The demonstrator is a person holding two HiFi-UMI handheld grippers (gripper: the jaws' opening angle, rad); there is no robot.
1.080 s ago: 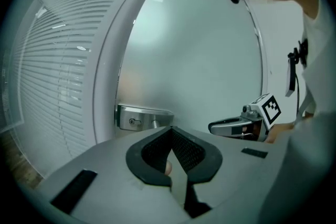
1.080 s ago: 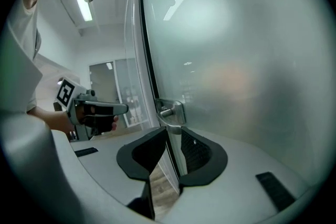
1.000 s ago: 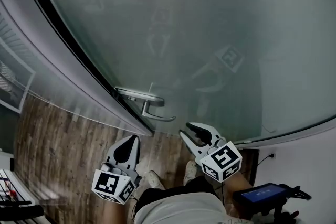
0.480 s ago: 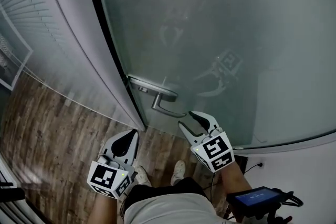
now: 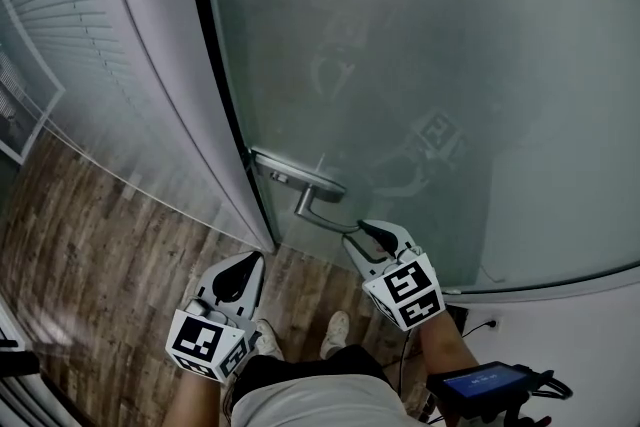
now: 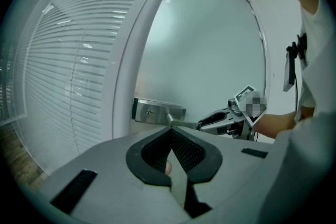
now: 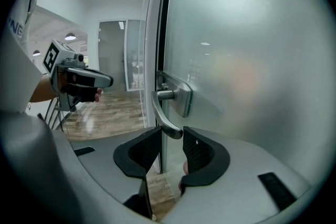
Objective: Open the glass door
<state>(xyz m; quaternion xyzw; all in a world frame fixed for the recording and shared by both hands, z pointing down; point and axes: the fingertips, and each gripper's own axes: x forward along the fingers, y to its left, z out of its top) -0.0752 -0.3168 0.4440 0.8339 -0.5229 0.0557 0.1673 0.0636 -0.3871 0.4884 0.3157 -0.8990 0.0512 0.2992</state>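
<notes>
The glass door (image 5: pixel 420 65) stood before the person, its lever (image 5: pixel 320 202) at the left edge by the frame (image 5: pixel 165 95), lever end between the right gripper's (image 5: pixel 361 233) parted, just-narrowing, ungripping jaws, while the left gripper (image 5: pixel 254 259), clenched empty, hung apart.

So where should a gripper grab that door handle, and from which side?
The door handle's free end, far from its plate: a slim bar standing clear of the glass, probably easiest to press there. Come at the tip end-on, as the right gripper does; its open jaws, just narrowing, flank it.
</notes>
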